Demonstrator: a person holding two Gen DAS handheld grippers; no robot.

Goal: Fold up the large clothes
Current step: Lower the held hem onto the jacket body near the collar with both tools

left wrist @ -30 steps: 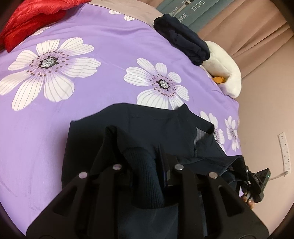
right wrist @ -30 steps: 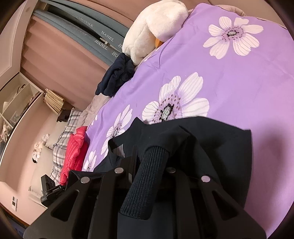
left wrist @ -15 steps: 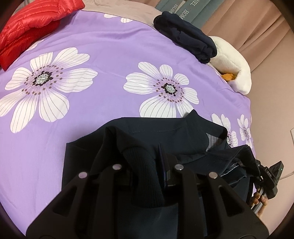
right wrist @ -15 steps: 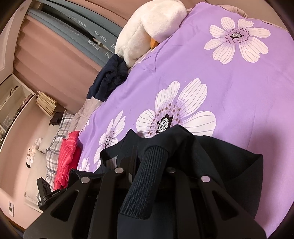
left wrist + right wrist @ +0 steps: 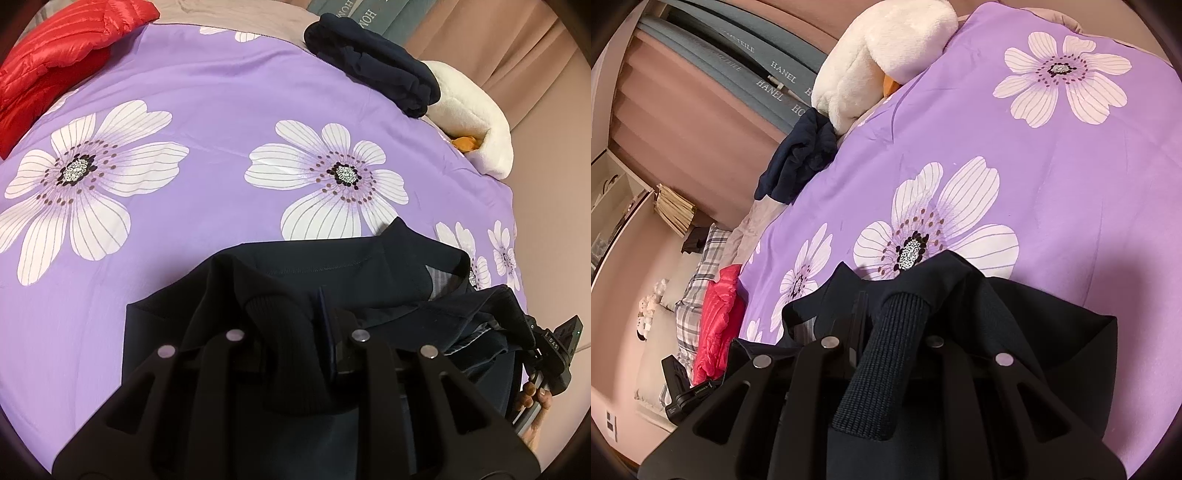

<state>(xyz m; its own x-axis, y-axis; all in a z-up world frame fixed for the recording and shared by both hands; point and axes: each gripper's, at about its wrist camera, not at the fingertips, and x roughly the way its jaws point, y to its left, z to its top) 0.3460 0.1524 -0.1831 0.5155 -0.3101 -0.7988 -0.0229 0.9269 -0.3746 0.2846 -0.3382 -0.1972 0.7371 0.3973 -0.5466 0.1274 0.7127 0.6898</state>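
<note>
A dark navy garment (image 5: 332,269) with ribbed cuffs hangs between my two grippers above a purple flowered bedspread (image 5: 207,110). My left gripper (image 5: 295,332) is shut on a ribbed cuff and folded cloth of the garment. My right gripper (image 5: 886,332) is shut on another ribbed cuff (image 5: 882,354), with the dark cloth (image 5: 1034,332) draped over its fingers. The right gripper also shows in the left wrist view at the far right (image 5: 546,354). The fingertips of both are hidden by cloth.
A red puffer jacket (image 5: 48,48) lies at the bed's far left. A folded navy garment (image 5: 373,62) and a white plush toy (image 5: 472,114) lie at the far edge. The bedspread (image 5: 1034,155) spreads ahead. Curtains and plaid pillows (image 5: 698,273) stand beyond.
Both grippers have carried the garment forward over the bed. The garment's far edge now lies closer to the central flower, and the views have tilted slightly.
</note>
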